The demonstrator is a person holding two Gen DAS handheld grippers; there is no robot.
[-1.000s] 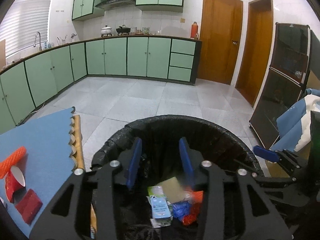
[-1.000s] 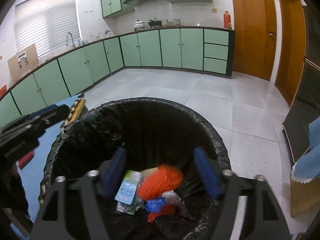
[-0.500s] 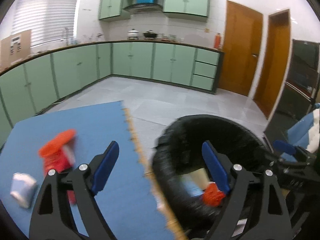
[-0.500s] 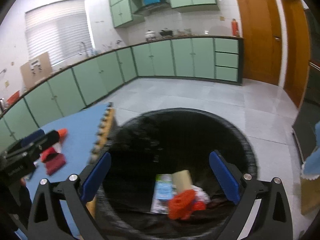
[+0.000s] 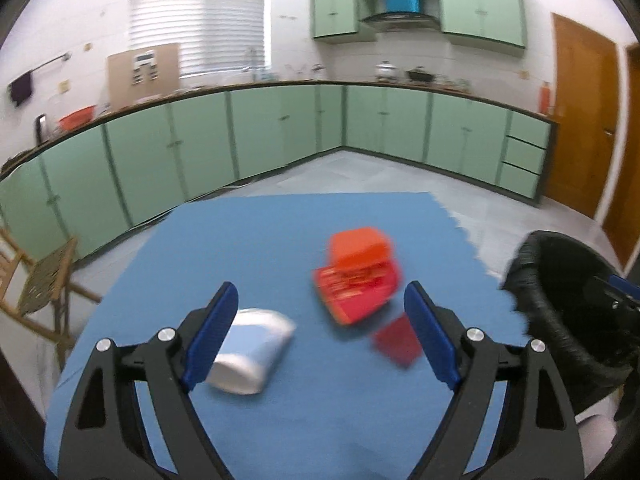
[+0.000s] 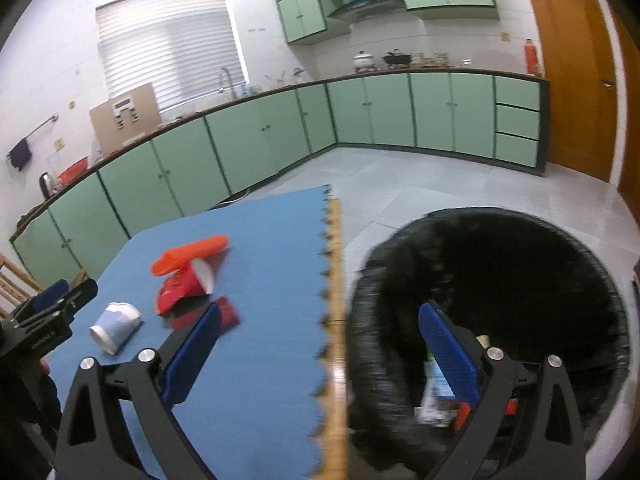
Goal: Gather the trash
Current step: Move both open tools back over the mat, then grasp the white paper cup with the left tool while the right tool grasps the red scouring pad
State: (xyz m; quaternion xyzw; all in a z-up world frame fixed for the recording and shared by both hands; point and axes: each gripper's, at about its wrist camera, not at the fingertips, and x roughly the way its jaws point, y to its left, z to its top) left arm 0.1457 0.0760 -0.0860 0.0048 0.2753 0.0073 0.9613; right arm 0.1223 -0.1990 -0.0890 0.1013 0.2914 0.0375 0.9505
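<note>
On the blue mat (image 5: 320,408) lie a white paper cup (image 5: 250,350), a red paper cup (image 5: 356,290) with an orange piece (image 5: 358,246) behind it, and a dark red wrapper (image 5: 396,340). My left gripper (image 5: 318,338) is open and empty above them. The black-lined trash bin (image 6: 520,280) stands right of the mat, with trash (image 6: 436,396) at its bottom. My right gripper (image 6: 320,356) is open and empty over the mat edge and bin rim. The same white cup (image 6: 114,326), red cup (image 6: 182,290) and orange piece (image 6: 190,254) show in the right wrist view.
Green kitchen cabinets (image 5: 280,132) line the far walls. A wooden folding chair (image 5: 36,284) stands left of the mat. Brown doors (image 6: 568,80) are at the far right. The bin's rim (image 5: 560,312) lies at the mat's right edge.
Both grippers dropped their trash into the bin and opened wide. They swung left from the bin toward the mat; the left one now faces the remaining items.
</note>
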